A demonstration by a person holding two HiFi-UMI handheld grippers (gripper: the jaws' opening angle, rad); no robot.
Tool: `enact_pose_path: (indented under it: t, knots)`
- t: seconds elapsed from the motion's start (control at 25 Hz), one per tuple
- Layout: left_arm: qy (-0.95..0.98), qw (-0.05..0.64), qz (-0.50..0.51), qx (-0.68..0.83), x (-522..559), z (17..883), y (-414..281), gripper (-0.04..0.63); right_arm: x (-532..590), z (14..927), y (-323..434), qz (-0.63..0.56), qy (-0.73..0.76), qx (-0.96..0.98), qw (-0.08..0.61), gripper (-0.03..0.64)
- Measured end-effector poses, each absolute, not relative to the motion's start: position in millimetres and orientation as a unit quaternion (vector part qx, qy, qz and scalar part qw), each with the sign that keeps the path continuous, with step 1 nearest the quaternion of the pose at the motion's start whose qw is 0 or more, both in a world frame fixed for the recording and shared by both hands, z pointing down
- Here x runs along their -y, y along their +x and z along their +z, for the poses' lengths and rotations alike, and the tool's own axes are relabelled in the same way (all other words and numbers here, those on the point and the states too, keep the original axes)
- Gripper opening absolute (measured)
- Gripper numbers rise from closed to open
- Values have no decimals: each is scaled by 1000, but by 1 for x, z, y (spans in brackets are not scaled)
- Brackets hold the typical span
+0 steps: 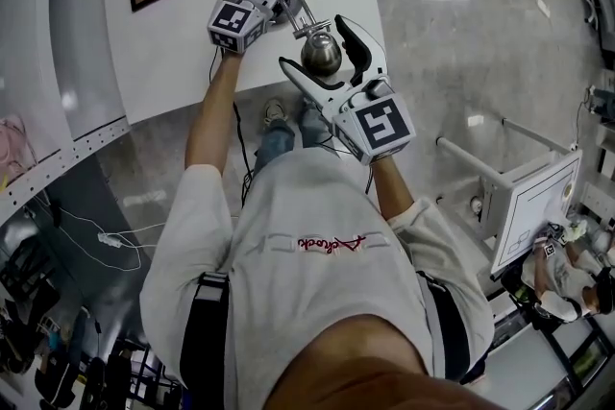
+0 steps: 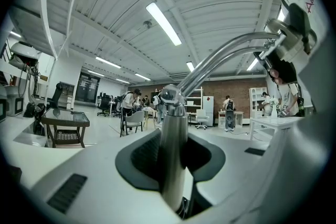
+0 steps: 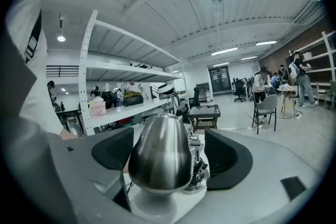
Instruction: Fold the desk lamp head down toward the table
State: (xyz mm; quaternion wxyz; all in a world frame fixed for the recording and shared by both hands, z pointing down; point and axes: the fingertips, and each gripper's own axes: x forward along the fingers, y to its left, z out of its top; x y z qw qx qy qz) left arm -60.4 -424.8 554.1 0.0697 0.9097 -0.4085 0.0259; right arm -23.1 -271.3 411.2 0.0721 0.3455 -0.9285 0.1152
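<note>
Spanning the head view's upper part, the white counter [image 1: 163, 62] offers bare room at 9 o'clock of the desk lamp [image 1: 300, 14], but its edge lies close at 6 o'clock. The left gripper [image 2: 173, 150] is clamped on the lamp's post [image 2: 173, 113], likely to steady it. The right gripper [image 3: 169, 155] gapes around the lamp head [image 1: 321, 55], pads clear.

White T-shirt [image 1: 288, 312], red chest script [image 1: 332, 244], black straps [image 1: 211, 331]
</note>
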Motion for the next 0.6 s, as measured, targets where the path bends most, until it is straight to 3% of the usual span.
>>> enact_pose_path:
  t: [0.6]
  knots:
    - [912,69,24,405,425,554,-59,126,284,409,-35,99,357,923,105,397]
